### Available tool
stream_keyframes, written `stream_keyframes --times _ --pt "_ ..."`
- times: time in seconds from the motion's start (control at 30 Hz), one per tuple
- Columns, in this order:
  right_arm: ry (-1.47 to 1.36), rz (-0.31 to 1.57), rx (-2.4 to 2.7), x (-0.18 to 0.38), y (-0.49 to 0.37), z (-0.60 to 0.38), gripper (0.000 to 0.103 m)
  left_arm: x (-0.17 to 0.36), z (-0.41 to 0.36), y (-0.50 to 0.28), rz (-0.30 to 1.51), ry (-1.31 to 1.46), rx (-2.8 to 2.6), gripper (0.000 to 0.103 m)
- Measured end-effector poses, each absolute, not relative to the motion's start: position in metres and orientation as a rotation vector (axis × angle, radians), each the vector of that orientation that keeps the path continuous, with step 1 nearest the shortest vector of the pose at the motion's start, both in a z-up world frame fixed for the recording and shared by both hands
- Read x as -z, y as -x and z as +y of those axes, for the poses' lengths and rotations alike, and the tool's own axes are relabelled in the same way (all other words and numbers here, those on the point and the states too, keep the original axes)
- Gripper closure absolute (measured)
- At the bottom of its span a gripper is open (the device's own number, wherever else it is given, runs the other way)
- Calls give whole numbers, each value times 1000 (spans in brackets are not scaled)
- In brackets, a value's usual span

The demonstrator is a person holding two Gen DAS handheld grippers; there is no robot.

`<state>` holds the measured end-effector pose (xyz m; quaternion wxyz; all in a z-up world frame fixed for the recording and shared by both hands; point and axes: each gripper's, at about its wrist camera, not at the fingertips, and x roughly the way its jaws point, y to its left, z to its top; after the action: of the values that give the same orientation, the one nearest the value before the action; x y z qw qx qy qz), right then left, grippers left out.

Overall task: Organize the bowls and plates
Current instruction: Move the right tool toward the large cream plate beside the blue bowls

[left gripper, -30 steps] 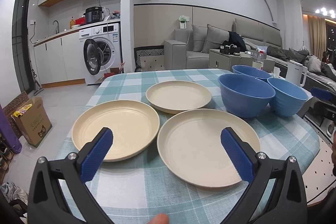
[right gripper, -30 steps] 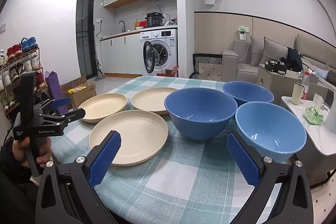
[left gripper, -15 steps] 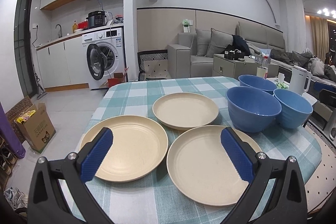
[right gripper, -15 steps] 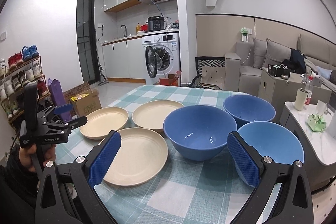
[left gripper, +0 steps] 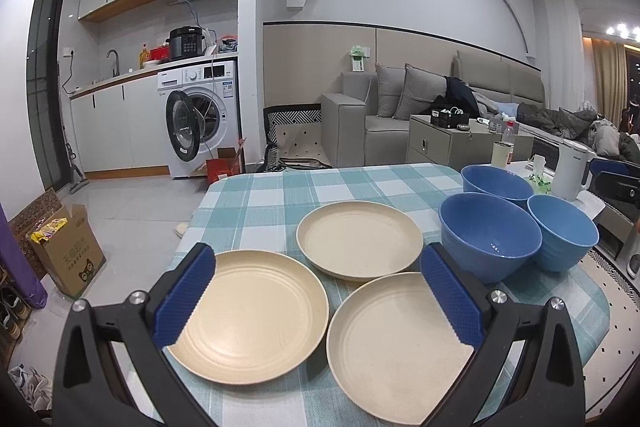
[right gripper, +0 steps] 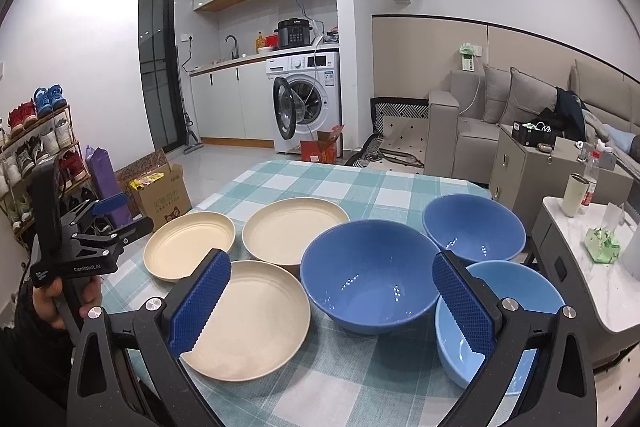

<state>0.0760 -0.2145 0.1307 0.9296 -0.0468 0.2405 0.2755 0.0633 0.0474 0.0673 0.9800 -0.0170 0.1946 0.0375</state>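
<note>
Three cream plates lie on the checked table: a left plate [left gripper: 252, 311], a far plate [left gripper: 359, 239] and a near plate [left gripper: 394, 343]. To their right stand three blue bowls, the largest [left gripper: 489, 237] in front. My left gripper [left gripper: 318, 301] hovers open above the near edge, between the left and near plates. In the right wrist view my right gripper [right gripper: 330, 303] is open above the near plate [right gripper: 250, 319], the big bowl [right gripper: 370, 285] and the pale bowl [right gripper: 500, 315]. The left gripper [right gripper: 116, 217] shows at the left, held in a hand.
The table [left gripper: 280, 195] has a teal checked cloth with bare room behind the plates. A side table [right gripper: 592, 259] with a cup and tissue stands right. A cardboard box [left gripper: 64, 251] sits on the floor at left; a washing machine [left gripper: 200, 119] and sofa lie beyond.
Both grippers have drawn back and risen, so plates and bowls look smaller and lower in view. Nothing on the table has moved. Both grippers stay open.
</note>
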Motion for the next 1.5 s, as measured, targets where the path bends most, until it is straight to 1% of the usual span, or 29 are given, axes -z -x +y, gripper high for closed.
stream_keyframes --times 0.3,0.87,1.5 --pt "109 537 -596 -144 -104 -193 0 -74 62 -89 437 73 -64 0" --pt "127 603 -638 -161 -148 -157 0 -86 64 -133 459 23 -85 0" --pt "126 760 -621 -135 -232 -116 0 -68 75 -187 561 41 -90 0"
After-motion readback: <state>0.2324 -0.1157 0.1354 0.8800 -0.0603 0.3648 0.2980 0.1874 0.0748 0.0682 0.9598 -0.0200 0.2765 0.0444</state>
